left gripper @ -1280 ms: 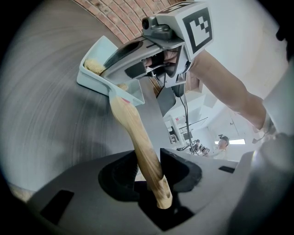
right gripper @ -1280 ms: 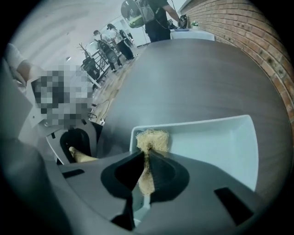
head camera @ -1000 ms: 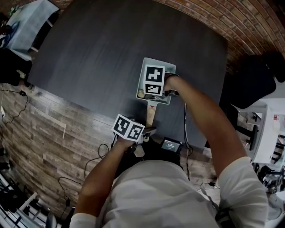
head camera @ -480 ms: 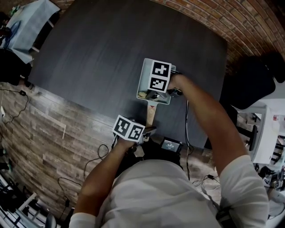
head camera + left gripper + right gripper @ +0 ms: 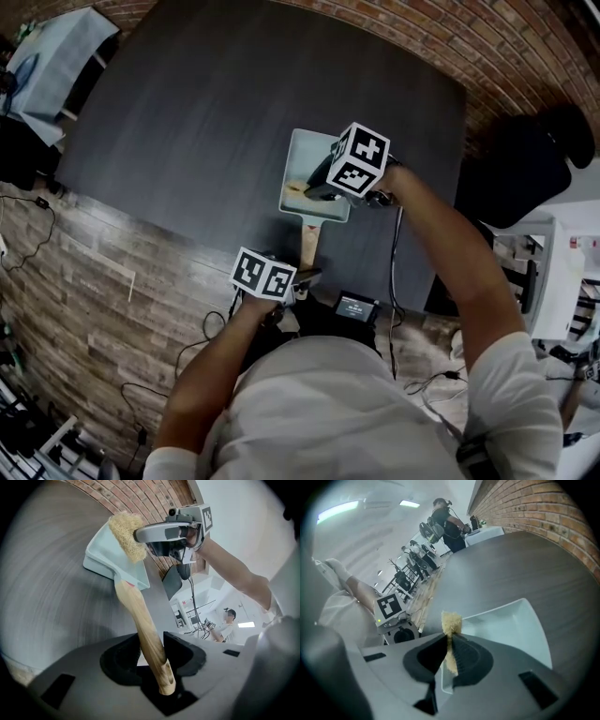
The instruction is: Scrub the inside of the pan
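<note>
Now: the pan (image 5: 302, 161), pale blue-green and rectangular with a wooden handle (image 5: 308, 246), sits flat on the dark table (image 5: 206, 103) near the table's front edge, handle pointing back toward the person. The left gripper (image 5: 152, 654) is at the handle end of the pan; its jaws are closed narrowly on the handle, the wood passes between both pads, and its butt sticks out behind them. This gripper's marker cube sits just left of the handle end. The right gripper (image 5: 451, 645) is above the pan, over the near right part of its inside, tilted downward; its jaws are pinched almost together on a tan fibrous scrubbing pad (image 5: 451, 619). A thin slice of the pad runs down between the jaw pads, and a tuft stands out past the tips. In the left gripper view the pad hangs over the pan's right rim and looks lifted off the pan floor, though contact cannot be settled from that angle. The pan's inner floor shows pale and smooth beyond the pad in the right gripper view. A brick wall (image 5: 487, 47) runs beyond the pan's far side and round to its right; a wood-plank floor (image 5: 94, 281) lies on the handle side, past the table edge. A person (image 5: 447, 517) stands well beyond the pan's left side, past the end of the table.
</note>
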`<state>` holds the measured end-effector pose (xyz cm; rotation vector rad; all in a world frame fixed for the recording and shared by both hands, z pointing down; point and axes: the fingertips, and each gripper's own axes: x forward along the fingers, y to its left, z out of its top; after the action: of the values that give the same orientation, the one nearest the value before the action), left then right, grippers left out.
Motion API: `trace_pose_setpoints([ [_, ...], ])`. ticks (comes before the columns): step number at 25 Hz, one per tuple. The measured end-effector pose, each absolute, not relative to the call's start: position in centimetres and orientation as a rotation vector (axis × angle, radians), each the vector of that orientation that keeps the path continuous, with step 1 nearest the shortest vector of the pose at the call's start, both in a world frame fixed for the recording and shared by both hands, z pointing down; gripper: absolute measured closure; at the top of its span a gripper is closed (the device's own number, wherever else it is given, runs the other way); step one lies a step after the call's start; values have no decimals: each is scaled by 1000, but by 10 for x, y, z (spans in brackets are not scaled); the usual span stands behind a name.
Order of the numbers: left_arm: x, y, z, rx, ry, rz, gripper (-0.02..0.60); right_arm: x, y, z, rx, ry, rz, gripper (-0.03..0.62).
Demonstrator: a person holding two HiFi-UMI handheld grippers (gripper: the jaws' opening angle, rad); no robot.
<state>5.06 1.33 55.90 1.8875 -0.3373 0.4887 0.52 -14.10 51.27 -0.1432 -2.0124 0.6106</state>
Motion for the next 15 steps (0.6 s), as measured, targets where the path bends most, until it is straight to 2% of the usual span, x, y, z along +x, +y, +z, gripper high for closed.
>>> trace_pose_setpoints([
  [8,50,11,555,1857,-349,426,431,42,-209,515,213,-1963,285,556],
  [15,50,10,556,1798,-387,371,443,61,-243,521,304,-1791,-113,556],
])
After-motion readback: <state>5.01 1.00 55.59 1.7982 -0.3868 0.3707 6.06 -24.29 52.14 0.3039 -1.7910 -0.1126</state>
